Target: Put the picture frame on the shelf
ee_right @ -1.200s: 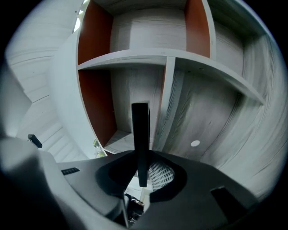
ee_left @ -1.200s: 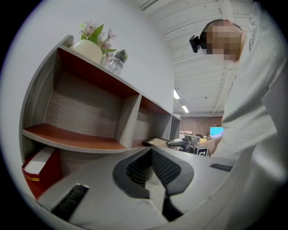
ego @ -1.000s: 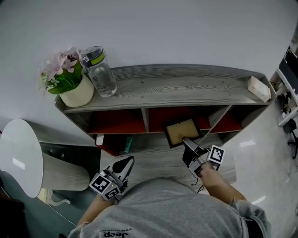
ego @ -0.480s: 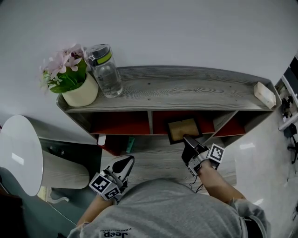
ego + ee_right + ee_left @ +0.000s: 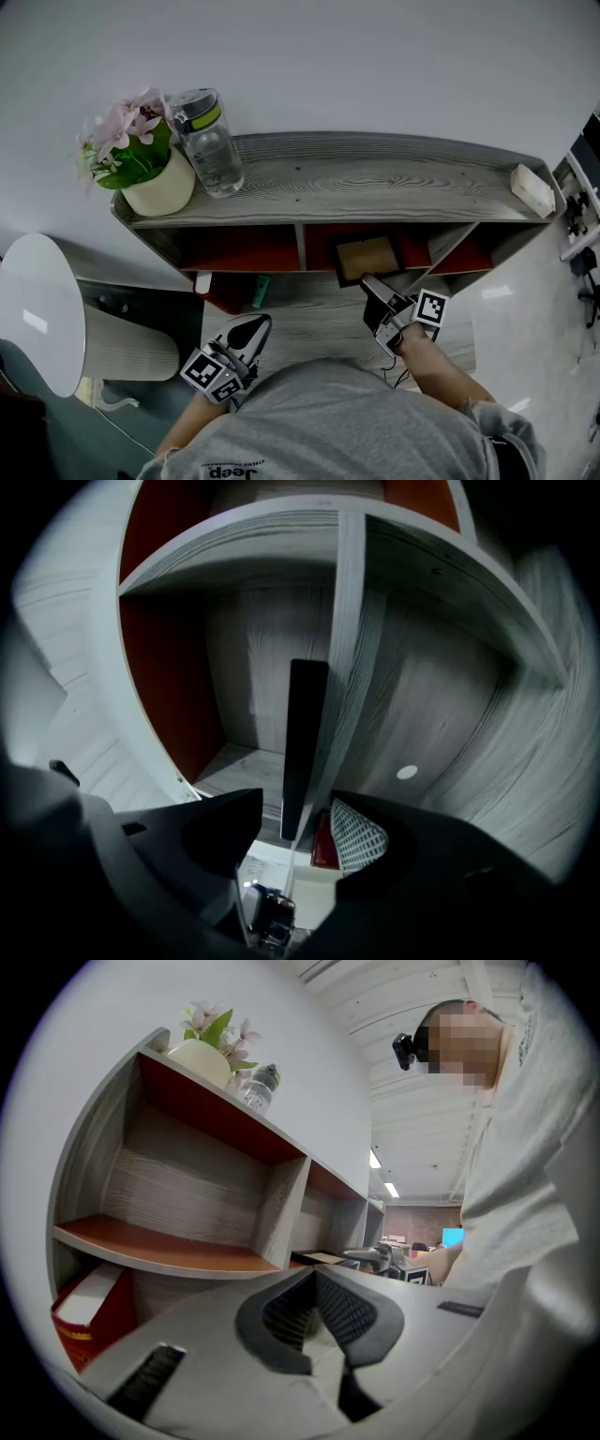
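Between right tongs [image 5: 295, 832], jaws just opened, clear of it: black-edged picture frame [image 5: 305, 733] seen edge-on, face hidden, lower end behind the jaws. Left of left tongs [image 5: 313, 1283]: red rectangular box [image 5: 70, 1326], partly behind tongs' body, print unreadable.

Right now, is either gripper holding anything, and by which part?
Nothing is held. The right gripper has just been opening its jaws, and the picture frame stands with its near edge between them, ungripped. The left gripper is shut on nothing.
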The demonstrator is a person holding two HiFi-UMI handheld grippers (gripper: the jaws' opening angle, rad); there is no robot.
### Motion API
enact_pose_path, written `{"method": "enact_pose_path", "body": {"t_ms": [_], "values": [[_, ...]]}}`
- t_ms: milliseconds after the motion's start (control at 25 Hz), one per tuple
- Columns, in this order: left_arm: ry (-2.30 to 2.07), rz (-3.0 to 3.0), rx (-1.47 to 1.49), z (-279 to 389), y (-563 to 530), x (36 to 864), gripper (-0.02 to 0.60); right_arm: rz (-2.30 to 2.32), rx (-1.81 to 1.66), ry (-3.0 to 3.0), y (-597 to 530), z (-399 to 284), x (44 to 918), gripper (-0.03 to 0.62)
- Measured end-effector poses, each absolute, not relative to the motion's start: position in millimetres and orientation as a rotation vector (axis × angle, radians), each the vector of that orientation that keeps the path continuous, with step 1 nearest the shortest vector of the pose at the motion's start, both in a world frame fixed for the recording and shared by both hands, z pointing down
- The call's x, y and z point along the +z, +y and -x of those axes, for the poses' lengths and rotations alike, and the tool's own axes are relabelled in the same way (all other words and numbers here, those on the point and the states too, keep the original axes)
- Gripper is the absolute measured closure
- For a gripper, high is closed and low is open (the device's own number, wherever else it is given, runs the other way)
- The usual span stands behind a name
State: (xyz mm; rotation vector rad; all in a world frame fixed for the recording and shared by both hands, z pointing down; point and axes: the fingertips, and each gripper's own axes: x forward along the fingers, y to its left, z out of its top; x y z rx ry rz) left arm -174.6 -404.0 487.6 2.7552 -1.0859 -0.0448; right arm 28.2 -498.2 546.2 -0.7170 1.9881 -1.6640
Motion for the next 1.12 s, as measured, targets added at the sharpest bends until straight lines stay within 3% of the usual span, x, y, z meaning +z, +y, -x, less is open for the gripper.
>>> {"method": "enact_pose_path", "body": {"t_ms": [160,320,440,520,680,1120], "values": [[-1.076,-2.758,-0.044,171.2,-401.5,487.3,0.572,0.724,-1.603,2.212,-480.1,-24.1,549.0,0.330],[-1.077,-2.756,-0.041,171.0,-398.6,488.5,0.572,0.871,-1.266,2.620,-457.7,-21.7,547.5,0.341],[-1.074,-2.758,-0.040,170.1,-396.6,488.3,0.572,1.207,-0.726,2.925,-453.0,-31.6,546.9,0.529],[-1.070,-2.762,-0.041,169.0,-395.3,487.9,0.572,1.319,-0.415,3.024,-453.5,-31.1,537.9,0.605],[-1.066,-2.767,-0.043,166.0,-392.0,486.3,0.572,1.408,-0.167,3.071,-460.4,-26.1,526.3,0.605],[-1.081,-2.762,-0.047,170.6,-386.7,485.2,0.572,1.502,-0.169,3.031,-481.7,-30.1,522.8,0.605]]}}
